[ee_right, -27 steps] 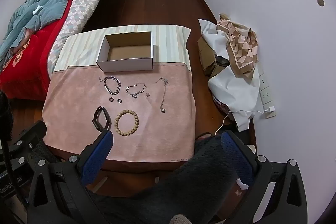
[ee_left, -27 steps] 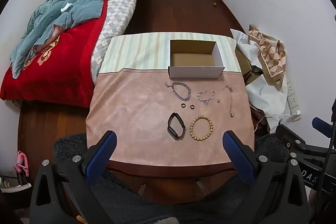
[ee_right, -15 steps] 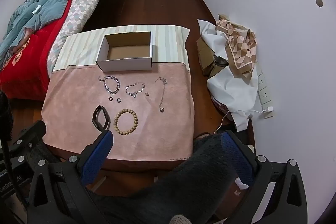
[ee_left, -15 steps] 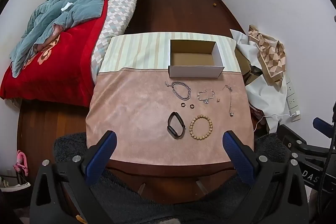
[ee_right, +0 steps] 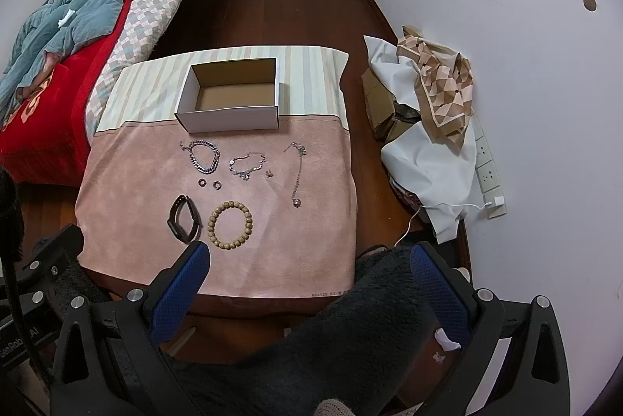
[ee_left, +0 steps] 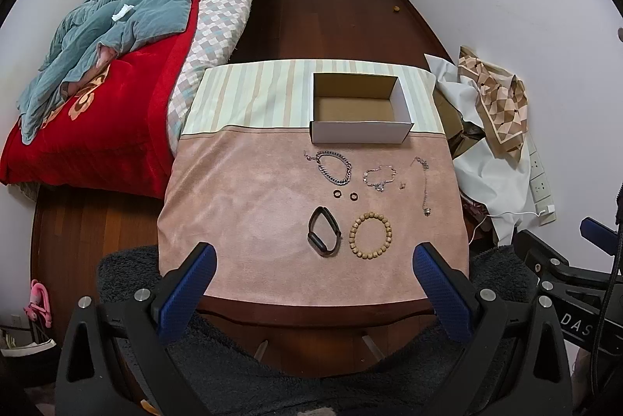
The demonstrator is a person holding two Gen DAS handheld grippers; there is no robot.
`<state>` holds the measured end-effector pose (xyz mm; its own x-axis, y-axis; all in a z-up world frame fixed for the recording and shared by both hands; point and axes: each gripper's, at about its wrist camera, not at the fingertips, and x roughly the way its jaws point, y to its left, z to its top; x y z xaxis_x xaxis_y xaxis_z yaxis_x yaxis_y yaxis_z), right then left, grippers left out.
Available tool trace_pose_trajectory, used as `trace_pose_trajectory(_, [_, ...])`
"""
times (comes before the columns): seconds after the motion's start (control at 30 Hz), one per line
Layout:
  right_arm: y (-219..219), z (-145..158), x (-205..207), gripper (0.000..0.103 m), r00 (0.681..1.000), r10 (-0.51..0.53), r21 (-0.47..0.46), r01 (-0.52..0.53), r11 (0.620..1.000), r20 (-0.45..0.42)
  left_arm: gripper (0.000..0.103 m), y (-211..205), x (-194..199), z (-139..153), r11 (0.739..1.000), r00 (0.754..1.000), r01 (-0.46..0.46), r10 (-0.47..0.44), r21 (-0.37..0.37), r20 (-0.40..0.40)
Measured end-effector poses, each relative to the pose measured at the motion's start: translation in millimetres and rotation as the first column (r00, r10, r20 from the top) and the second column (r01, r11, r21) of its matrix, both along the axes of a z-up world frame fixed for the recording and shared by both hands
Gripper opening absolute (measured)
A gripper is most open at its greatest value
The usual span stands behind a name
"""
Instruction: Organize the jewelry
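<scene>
A small table stands in a bedroom on a dark wooden floor, covered near by a pink cloth and far by a striped cloth. An open cardboard box sits on the far right part of the table, across the seam of the two cloths. The jewelry lies on the pink cloth just near of the box: a silver chain bracelet, a thinner charm bracelet to its right, and a pendant necklace farthest right. Two small dark rings lie side by side below the chain, and nearer still a black band lies just left of a wooden bead bracelet.

A bed with a red cover and a rumpled teal quilt fills the left side. Against the right wall lies a heap of white and patterned fabric.

The left claw and the right claw both hang at the near table edge, jaws spread wide, holding nothing.
</scene>
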<state>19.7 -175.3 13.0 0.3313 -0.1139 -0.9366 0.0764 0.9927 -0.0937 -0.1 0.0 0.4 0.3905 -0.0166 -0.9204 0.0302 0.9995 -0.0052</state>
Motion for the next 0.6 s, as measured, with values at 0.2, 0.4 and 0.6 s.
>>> trace_pose_trajectory(0.2, [-0.2,-0.3,-0.1,0.103,1.0,0.002,0.001,-0.002,1.0,-0.001,0.103,0.0,-0.1,-0.2,1.0,1.0,0.001,-0.001,-0.001,0.001])
trace_pose_trajectory(0.4, [-2.1,2.0,-1.2,0.103,1.0,-0.002,-0.002,0.002,1.0,0.009,0.103,-2.8,-2.6,-1.1,1.0,1.0,0.0,0.0,-0.002,0.002])
trace_pose_trajectory(0.6, [-1.6,7.6,-3.6,0.103,1.0,-0.002,-0.007,0.002,1.0,0.019,0.103,-3.8,-2.4,0.4,1.0,1.0,-0.001,0.001,-0.002,0.003])
